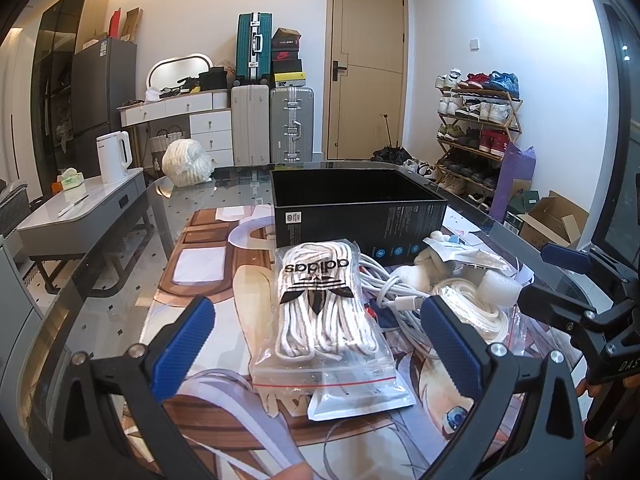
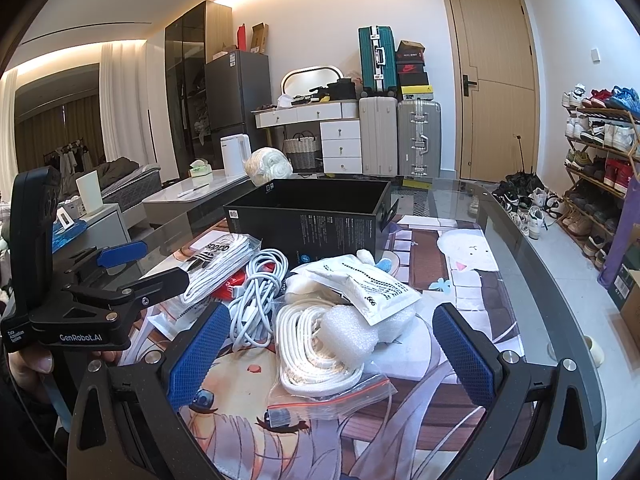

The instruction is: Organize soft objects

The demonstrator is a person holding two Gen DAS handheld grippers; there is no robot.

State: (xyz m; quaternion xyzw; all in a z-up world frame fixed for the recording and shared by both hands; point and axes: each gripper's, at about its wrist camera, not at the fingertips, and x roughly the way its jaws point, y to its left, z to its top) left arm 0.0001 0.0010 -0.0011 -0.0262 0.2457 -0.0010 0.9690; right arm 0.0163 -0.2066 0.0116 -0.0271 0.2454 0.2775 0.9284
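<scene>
**Where things lie on the table**

The box (image 1: 360,204) stands on the table (image 1: 120,280), behind a heap of soft things. In front of the box lies the bag of laces (image 1: 324,308). Right of it lies the cable bundle (image 2: 256,296). Further right sits the foam block (image 2: 348,332), on the flat cord coil (image 2: 308,352). A paper packet (image 2: 368,284) lies behind the foam.

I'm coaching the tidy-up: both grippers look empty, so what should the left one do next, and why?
Probably lower the left gripper and close on the adidas lace bag. Its open fingers already straddle that bag, and the black box behind stands open, seemingly empty.
</scene>
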